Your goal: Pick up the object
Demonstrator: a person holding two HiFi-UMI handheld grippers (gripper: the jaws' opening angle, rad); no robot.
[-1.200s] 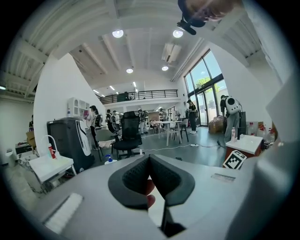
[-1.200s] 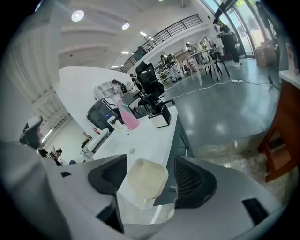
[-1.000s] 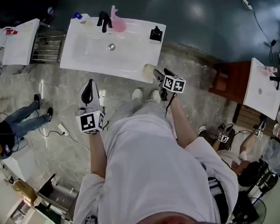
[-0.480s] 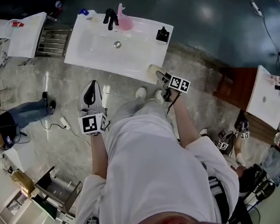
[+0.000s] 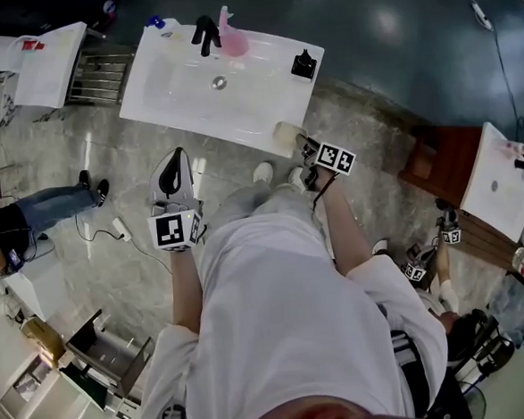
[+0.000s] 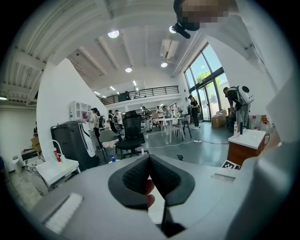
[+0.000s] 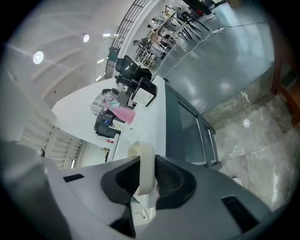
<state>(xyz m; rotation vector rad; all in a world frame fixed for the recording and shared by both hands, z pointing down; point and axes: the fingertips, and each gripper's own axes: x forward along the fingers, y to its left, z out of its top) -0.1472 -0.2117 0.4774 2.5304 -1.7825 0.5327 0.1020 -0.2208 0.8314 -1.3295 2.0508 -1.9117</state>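
Right tool (image 7: 146, 180) has just been closing its jaws and is clamped on the tape roll (image 5: 286, 137) at the tabletop's (image 5: 194, 128) front corner. I'd lift straight up, slowly, so the ring doesn't swivel out. Left tool (image 6: 150, 161) is clenched, idle.

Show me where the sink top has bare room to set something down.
Free: the front rim of the sink top, left of the tape roll, and the back rim between the pink cup and the black container. Crowded: the back left, where faucet and cup stand together.
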